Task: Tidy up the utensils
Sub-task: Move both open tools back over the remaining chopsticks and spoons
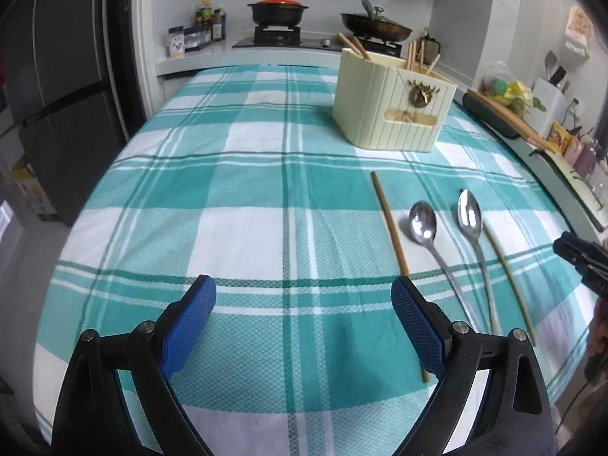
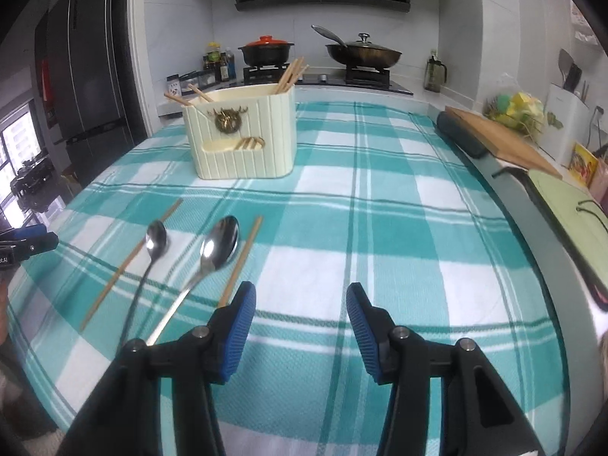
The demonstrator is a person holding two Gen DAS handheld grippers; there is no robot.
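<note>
Two spoons and two chopsticks lie loose on the table, still to go in the holder.

The smaller spoon point(image 1: 422, 223), larger spoon point(image 1: 469, 214) and two chopsticks point(image 1: 389, 224) point(image 1: 507, 269) lie side by side near my front edge of the table point(image 1: 243, 197); the holder point(image 1: 393, 104) stands toward its far edge. Steel looks stiff, slick and flat-lying, so I'd pinch mid-handle; the sticks seem light and could roll. My left gripper point(image 1: 304, 304) and right gripper point(image 2: 300, 311) both hang spread and empty.
</note>
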